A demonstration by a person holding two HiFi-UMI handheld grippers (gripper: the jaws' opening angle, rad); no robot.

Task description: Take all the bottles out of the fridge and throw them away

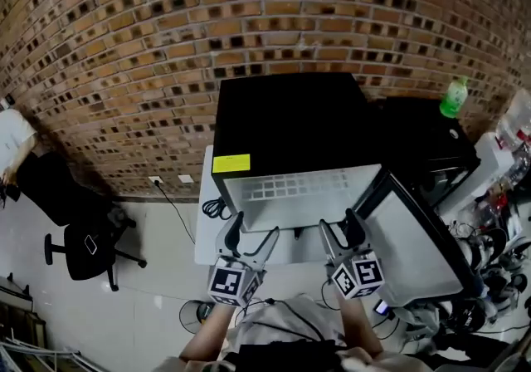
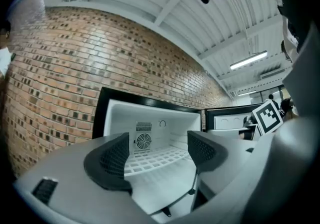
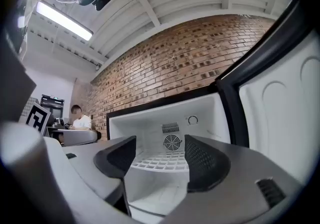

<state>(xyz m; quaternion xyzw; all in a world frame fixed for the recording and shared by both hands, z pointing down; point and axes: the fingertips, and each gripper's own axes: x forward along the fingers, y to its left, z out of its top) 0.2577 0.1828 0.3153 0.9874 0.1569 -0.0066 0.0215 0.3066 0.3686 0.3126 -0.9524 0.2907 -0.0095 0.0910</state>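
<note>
The black mini fridge stands against the brick wall with its door swung open to the right. Its white inside shows a wire shelf, a round fan grille on the back wall, and no bottle. A green bottle stands upright on a black unit to the fridge's right. My left gripper and right gripper hover side by side just before the fridge opening. Both are open, with nothing between their jaws.
A black office chair stands on the floor at the left, and a person in white sits beyond it. Cables and cluttered equipment fill the right side. The open door stands close to my right gripper.
</note>
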